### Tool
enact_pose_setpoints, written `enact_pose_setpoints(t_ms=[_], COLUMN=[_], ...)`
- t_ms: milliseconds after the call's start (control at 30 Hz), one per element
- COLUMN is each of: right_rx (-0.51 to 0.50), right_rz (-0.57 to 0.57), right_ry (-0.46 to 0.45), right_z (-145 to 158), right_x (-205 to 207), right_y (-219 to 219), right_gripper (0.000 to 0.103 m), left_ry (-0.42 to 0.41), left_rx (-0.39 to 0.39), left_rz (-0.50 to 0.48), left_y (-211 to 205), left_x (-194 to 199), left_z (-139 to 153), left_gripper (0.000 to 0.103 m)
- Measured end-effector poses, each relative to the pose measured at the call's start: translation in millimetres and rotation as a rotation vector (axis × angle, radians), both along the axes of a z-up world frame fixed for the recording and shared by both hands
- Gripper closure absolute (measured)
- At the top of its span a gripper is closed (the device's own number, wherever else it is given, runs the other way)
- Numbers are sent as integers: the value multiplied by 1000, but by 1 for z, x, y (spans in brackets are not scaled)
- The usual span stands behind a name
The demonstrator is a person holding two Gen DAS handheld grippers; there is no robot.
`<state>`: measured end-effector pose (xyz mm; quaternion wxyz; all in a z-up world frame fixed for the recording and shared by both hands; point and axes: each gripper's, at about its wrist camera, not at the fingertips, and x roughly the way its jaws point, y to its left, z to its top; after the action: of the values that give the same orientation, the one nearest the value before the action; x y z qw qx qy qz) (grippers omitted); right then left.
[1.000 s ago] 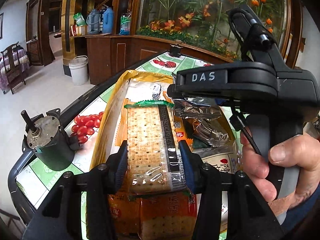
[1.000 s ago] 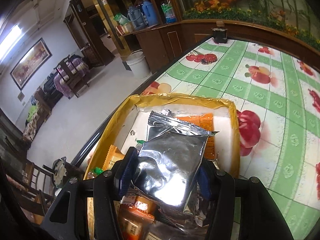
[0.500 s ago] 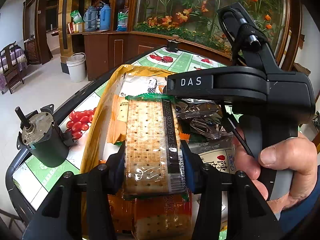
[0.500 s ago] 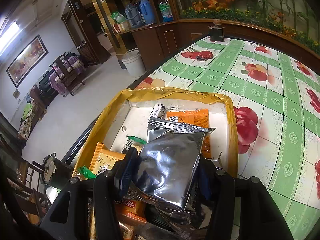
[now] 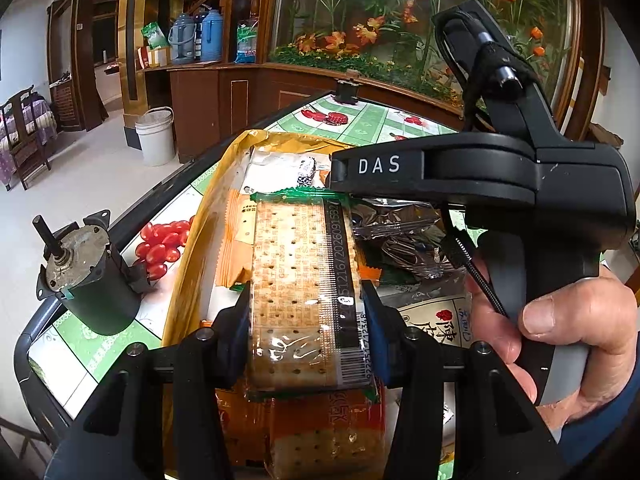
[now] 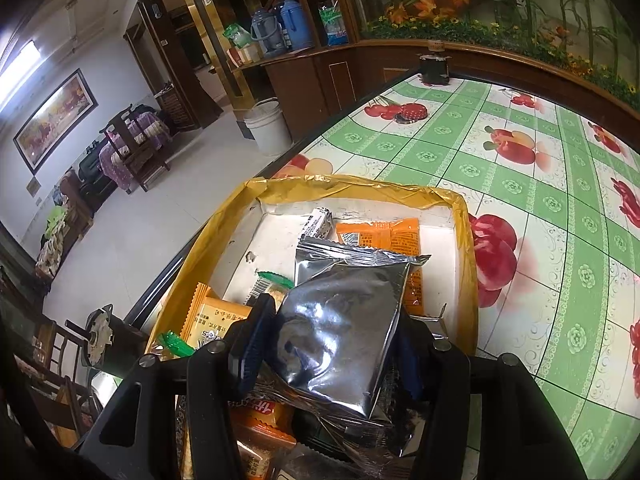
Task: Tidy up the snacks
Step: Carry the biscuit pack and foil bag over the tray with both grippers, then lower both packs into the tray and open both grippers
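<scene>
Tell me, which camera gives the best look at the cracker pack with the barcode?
The left wrist view. There the cracker pack fills the middle, clamped between the left gripper pads, with its barcode and the crackers plain to see. The right wrist view shows only a sliver of it, mostly hidden behind the silver packet held in the right gripper.

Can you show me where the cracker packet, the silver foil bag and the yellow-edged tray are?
cracker packet (image 5: 300,280): left wrist view, middle of its clear wrapper.
silver foil bag (image 6: 340,320): right wrist view, centre of its shiny face.
yellow-edged tray (image 6: 352,186): right wrist view, far rim.
</scene>
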<state>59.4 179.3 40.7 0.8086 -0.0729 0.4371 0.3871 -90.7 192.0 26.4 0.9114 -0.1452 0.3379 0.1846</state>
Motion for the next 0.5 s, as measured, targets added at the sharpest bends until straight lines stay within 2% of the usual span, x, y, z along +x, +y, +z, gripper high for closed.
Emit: enact_pose_setpoints(t_ms=[500], right_rx=[1], right_rz=[2], right_ry=[-1], right_z=[0], right_x=[-1], right_y=[1], right_gripper=[46], left_ry=[3], left_rx=[7], left_rz=[5], left_y=[2], left_x=[-4], left_z=[0], left_gripper=[56])
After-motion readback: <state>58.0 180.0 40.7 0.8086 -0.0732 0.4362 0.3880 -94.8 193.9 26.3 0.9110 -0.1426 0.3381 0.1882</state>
